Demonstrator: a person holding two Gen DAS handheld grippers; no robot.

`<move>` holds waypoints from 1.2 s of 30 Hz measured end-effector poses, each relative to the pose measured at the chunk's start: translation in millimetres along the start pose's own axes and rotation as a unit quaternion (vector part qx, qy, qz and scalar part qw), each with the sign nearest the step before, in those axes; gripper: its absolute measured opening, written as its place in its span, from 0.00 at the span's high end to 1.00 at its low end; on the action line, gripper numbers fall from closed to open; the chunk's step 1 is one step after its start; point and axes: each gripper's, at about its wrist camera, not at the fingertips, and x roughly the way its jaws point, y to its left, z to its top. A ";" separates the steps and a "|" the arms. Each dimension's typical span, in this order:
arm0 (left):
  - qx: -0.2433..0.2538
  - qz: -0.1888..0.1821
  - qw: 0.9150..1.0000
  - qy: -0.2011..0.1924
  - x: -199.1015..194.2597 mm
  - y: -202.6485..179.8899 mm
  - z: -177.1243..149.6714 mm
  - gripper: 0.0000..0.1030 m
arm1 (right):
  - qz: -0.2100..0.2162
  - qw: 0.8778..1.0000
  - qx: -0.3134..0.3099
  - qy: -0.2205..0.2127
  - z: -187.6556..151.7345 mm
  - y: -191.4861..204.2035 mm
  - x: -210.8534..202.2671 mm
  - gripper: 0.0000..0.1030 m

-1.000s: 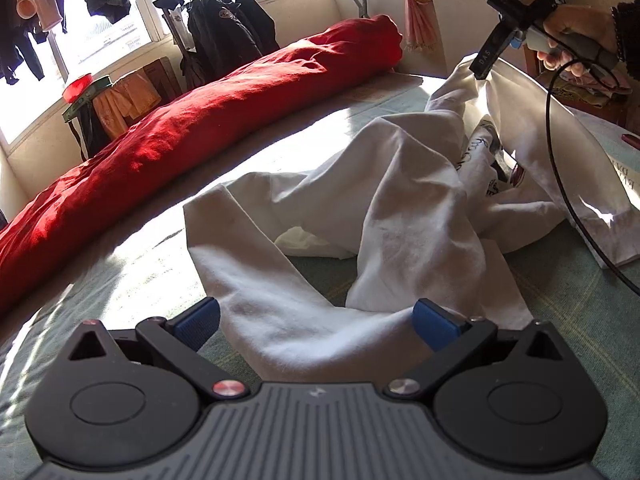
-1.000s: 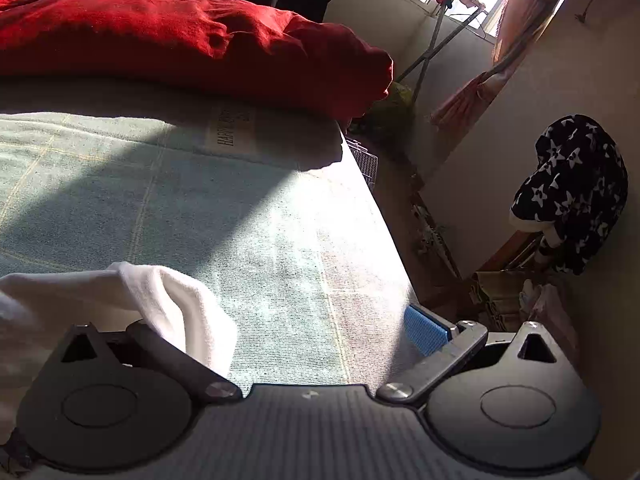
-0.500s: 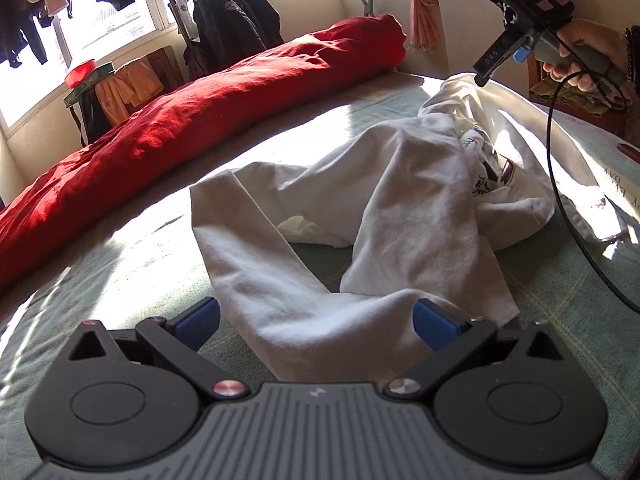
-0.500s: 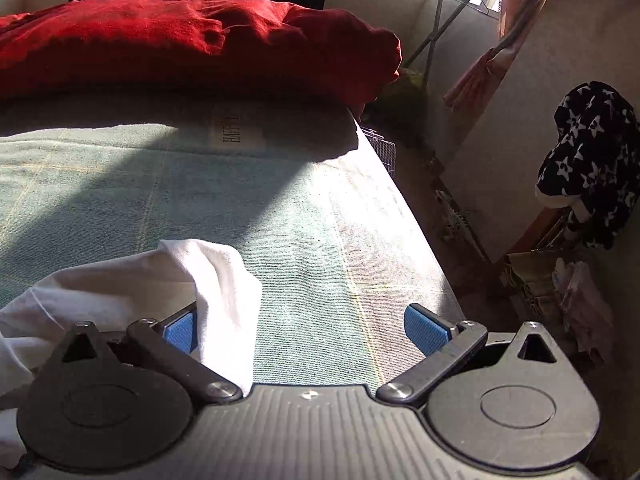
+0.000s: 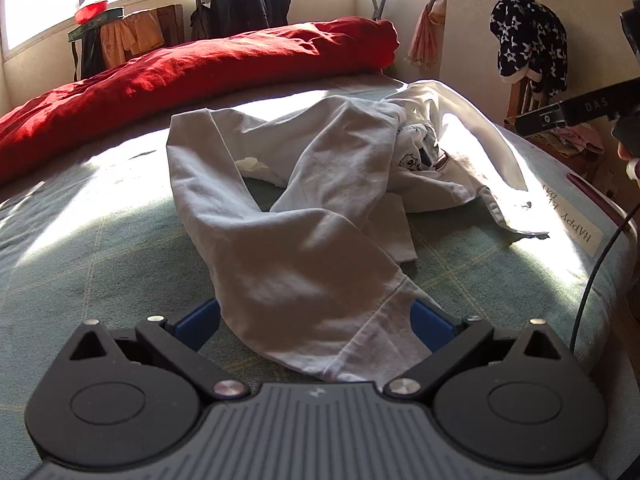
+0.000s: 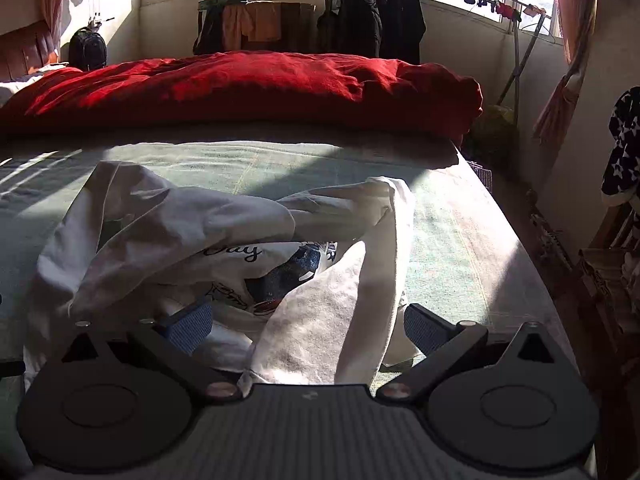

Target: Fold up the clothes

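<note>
A crumpled white long-sleeved shirt [image 5: 320, 184] lies on the green bed sheet [image 5: 100, 248]. One cloth end runs toward me and rests between the blue pads of my left gripper [image 5: 314, 326], which is open and not clamped on it. In the right wrist view the same shirt [image 6: 192, 224] shows a printed front with lettering. A sleeve and a fold of it lie between the fingers of my right gripper [image 6: 308, 328], also open. The right gripper's body [image 5: 576, 110] shows at the far right of the left wrist view.
A red duvet [image 6: 248, 84] runs along the far side of the bed. The bed's edge [image 6: 516, 248] drops off at the right, beside a star-patterned garment [image 5: 528, 44] on a chair. Dark jackets [image 6: 376, 12] hang by the window. A cable [image 5: 592, 280] trails near the edge.
The right gripper came down from above the bed's corner and turned toward the window; the cloth draped on its left finger now lies on the bed. The left view swung rightward.
</note>
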 end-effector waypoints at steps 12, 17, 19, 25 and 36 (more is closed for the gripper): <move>0.059 0.011 0.998 -0.011 27.5 -65.6 -14.3 0.23 | 0.080 0.991 0.104 -0.008 -78.2 31.3 -24.5 0.00; 0.074 0.038 0.996 -0.015 40.2 -80.8 -15.7 0.23 | 0.083 0.983 0.166 -0.020 -92.6 15.5 -31.2 0.00; 0.083 0.052 0.995 -0.018 44.7 -86.7 -14.9 0.23 | 0.081 0.980 0.181 -0.018 -96.4 9.8 -30.4 0.00; 0.077 0.066 0.995 -0.019 52.9 -90.3 -11.6 0.22 | 0.092 0.978 0.187 -0.028 -102.4 7.9 -30.9 0.00; 0.063 0.054 0.996 -0.013 53.7 -84.3 -11.9 0.21 | 0.117 0.977 0.172 -0.046 -109.4 19.3 -27.9 0.00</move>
